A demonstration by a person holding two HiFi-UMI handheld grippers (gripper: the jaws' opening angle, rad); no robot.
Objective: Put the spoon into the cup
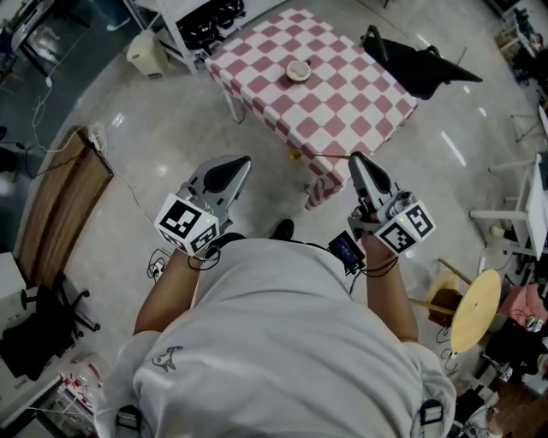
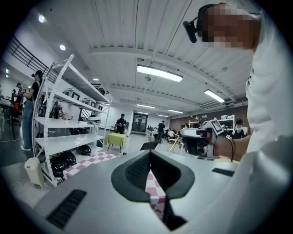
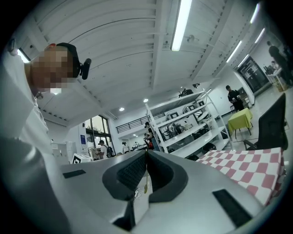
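Note:
A small pale cup (image 1: 298,70) stands on the red-and-white checked table (image 1: 342,111), far ahead of me. I see no spoon in any view. Both grippers are held close to my body, well short of the table and above the floor. My left gripper (image 1: 242,160) has its jaws pressed together with nothing between them; in its own view the left gripper (image 2: 150,152) points toward the table (image 2: 94,160). The right gripper (image 1: 355,158) is likewise shut and empty, and in its own view the right gripper (image 3: 146,153) has the table (image 3: 256,169) at its right.
A black chair (image 1: 419,67) stands at the table's right side. White shelving (image 1: 201,21) and a white bin (image 1: 147,53) are behind the table. A wooden panel (image 1: 64,201) lies on the floor at the left, and a round wooden stool (image 1: 475,310) stands at the right.

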